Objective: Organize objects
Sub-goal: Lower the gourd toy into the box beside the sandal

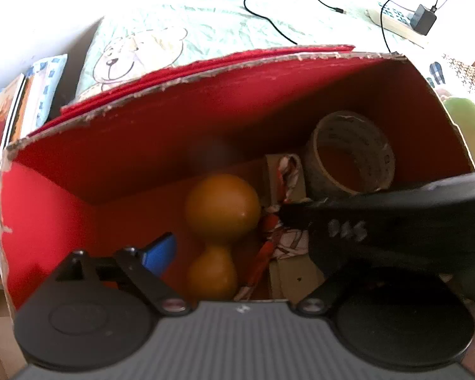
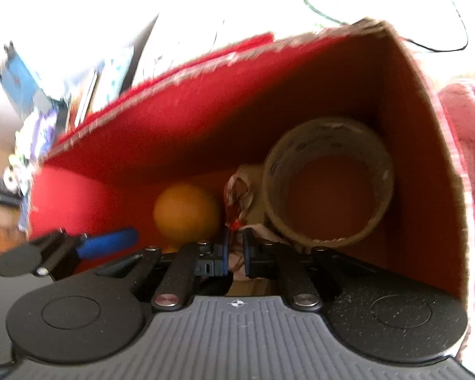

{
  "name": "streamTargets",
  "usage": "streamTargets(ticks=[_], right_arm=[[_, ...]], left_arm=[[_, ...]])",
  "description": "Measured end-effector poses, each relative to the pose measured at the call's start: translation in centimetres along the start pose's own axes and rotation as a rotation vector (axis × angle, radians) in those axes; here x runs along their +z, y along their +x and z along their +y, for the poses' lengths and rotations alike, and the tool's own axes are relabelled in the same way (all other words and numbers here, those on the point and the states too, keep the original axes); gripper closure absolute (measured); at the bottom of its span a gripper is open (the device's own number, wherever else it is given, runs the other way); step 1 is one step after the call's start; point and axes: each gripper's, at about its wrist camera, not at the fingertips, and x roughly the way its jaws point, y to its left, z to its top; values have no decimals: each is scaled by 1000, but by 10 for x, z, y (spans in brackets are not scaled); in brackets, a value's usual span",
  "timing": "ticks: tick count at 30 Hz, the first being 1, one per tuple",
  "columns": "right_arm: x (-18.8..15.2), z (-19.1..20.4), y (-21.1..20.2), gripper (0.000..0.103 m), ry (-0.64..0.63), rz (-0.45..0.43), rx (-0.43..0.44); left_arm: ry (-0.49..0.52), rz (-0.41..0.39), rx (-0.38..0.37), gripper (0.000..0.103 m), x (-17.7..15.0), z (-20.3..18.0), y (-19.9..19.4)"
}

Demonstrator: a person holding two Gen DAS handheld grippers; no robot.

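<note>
A red cardboard box (image 1: pixel 205 72) (image 2: pixel 205 63) stands open on top, and both grippers reach down into it. Inside lie a large orange ball (image 1: pixel 221 209) (image 2: pixel 186 212), a smaller orange ball (image 1: pixel 212 272), a brown tape roll (image 1: pixel 313 164) (image 2: pixel 326 129) and a red-and-white patterned cloth (image 1: pixel 285 174) (image 2: pixel 240 186). My right gripper (image 2: pixel 235 243) is shut on the cloth's lower end, beside the tape roll. Its black body (image 1: pixel 395 215) crosses the left wrist view. My left gripper (image 1: pixel 240 240) is open above the balls. Its blue left finger (image 1: pixel 160 253) (image 2: pixel 110 243) shows; the right one is hidden.
The box rests on a bear-print sheet (image 1: pixel 142 50). A black cable (image 1: pixel 281 28) and a power adapter (image 1: pixel 422 19) lie behind it. Books (image 1: pixel 12 117) stand to the left. A green object (image 1: pixel 465 126) and a pink plush thing (image 2: pixel 468 133) sit right of the box.
</note>
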Motion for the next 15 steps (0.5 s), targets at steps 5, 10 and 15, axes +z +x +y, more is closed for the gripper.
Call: streamTargets(ticks=[5,10,15], right_arm=[[-9,-1,-23,84,-25,-160,73],[-10,-11,-28,84,45,-193,86],[-14,-17,-33,84,51,-201,82]], left_arm=[[-65,89,3,12,4,8,11],[-59,142,-6,14,4,7,17],[-60,194,-130,14,5,10,20]])
